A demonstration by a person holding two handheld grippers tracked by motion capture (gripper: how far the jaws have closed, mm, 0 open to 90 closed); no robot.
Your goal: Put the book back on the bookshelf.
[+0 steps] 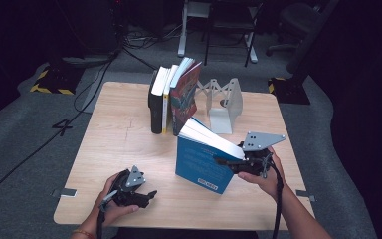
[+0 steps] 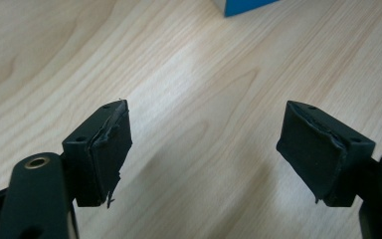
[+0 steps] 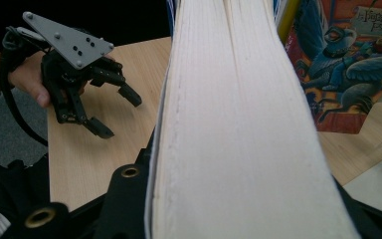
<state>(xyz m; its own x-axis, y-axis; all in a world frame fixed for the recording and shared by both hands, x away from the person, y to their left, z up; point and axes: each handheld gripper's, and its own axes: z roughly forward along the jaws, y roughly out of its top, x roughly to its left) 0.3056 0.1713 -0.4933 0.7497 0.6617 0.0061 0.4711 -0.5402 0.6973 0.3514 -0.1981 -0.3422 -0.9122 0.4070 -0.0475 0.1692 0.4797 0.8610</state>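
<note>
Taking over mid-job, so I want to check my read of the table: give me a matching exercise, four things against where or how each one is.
Things:
1. blue book
2. left gripper
3. white bookend
4. illustrated book

States:
A. jaws open over bare wood
B. leaning at the right end of the standing row
C. clamped by the right gripper, tilted on the table
D. standing right of the row, apart from it

Pairs: 1-C, 2-A, 3-D, 4-B
</note>
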